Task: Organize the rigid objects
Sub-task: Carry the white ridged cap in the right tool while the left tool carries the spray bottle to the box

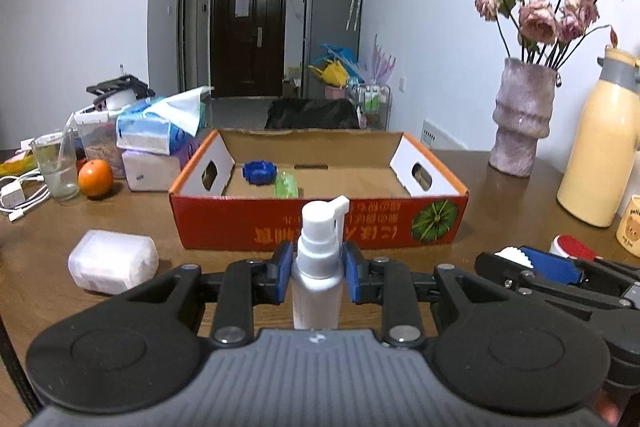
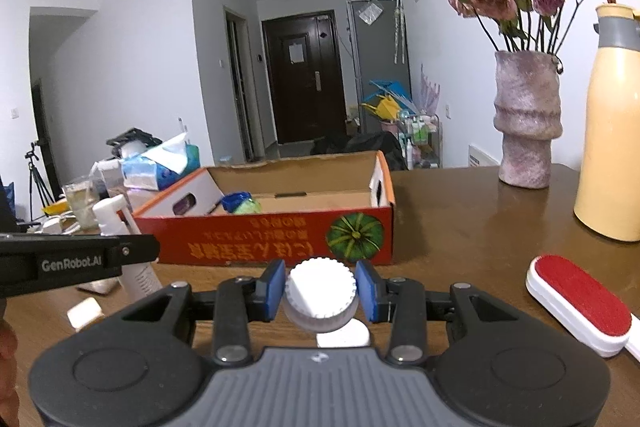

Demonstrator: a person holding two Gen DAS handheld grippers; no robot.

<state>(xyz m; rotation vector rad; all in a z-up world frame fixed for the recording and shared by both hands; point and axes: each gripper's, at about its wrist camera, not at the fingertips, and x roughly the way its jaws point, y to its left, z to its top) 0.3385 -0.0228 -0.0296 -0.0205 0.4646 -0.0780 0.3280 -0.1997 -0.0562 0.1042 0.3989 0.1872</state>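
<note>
Two items are being pinched for boxing: a spray bottle [image 1: 318,267] by the left claw [image 1: 317,277], a ridged white jar [image 2: 320,293] by the right claw [image 2: 321,291], both facing the cardboard box [image 1: 320,223].

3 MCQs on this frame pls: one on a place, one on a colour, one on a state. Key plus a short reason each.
1. Where does the blue ring-shaped object lie?
A. On the table beside the vase
B. Inside the cardboard box, near its left end
C. On top of the tissue pack

2. What colour is the face of the lint brush?
A. Red
B. Green
C. Yellow

3. What is the state of the left tongs?
A. Open with nothing between them
B. Shut on the orange
C. Shut on the white spray bottle, held upright

Key:
1 B: the left wrist view shows it on the box floor by the left flap.
2 A: the right wrist view shows a red pad in a white frame.
3 C: both blue pads press the bottle's sides, with the nozzle on top.
</note>
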